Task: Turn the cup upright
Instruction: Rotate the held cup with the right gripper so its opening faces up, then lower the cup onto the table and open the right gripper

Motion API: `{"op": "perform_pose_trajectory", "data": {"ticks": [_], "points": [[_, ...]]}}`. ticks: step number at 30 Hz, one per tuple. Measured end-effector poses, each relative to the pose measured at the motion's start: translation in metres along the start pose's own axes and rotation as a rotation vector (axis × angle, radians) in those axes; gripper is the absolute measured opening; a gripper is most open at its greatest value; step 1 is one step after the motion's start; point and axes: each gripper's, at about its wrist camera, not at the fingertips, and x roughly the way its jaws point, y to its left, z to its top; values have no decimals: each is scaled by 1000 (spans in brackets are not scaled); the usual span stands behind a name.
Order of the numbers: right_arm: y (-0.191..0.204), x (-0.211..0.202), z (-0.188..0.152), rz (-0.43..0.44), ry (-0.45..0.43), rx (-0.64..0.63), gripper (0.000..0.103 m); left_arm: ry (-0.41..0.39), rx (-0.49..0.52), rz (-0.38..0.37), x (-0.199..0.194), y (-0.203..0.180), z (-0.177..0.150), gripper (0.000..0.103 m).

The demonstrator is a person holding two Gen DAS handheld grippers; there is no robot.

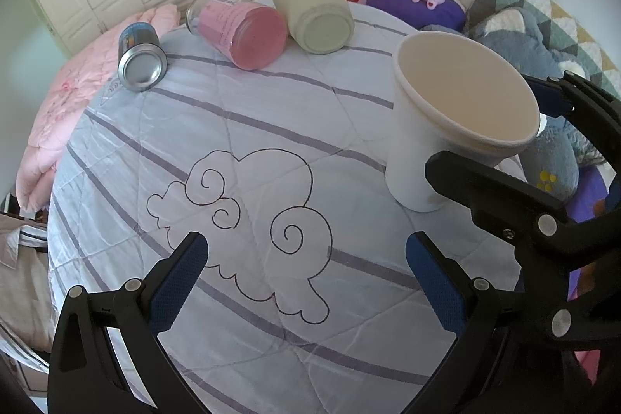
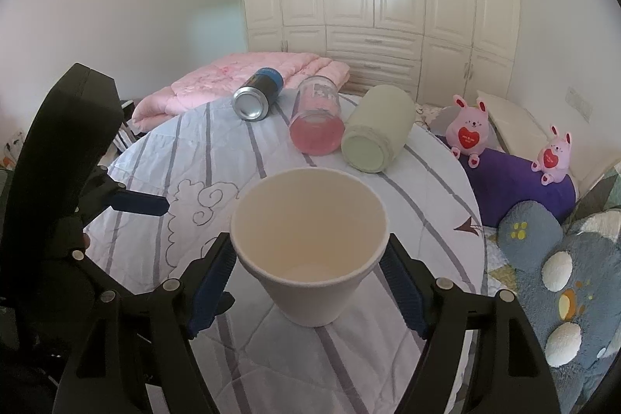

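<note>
Right wrist: cup (image 2: 308,251) between right gripper (image 2: 308,282) fingers

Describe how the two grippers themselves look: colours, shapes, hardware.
Both look alike. The left gripper has black plastic linkage arms tapering into two fingers faced with blue textured pads, joined by round silver rivets. The right gripper shows the same black frame, blue ribbed pads and silver pivots. No cables, markings or sleeves are visible.
</note>
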Motion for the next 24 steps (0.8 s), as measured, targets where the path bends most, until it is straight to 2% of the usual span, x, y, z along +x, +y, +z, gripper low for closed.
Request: {"op": "perform_pose_trajectory", "data": {"ticks": [11,24], "points": [[2,1,4,-6,38,-10,77,1,-4,-8,-3,1,0,103],[1,-13,37,-30,171,30,79,-35,5,-39,-21,0,6,103]]}}
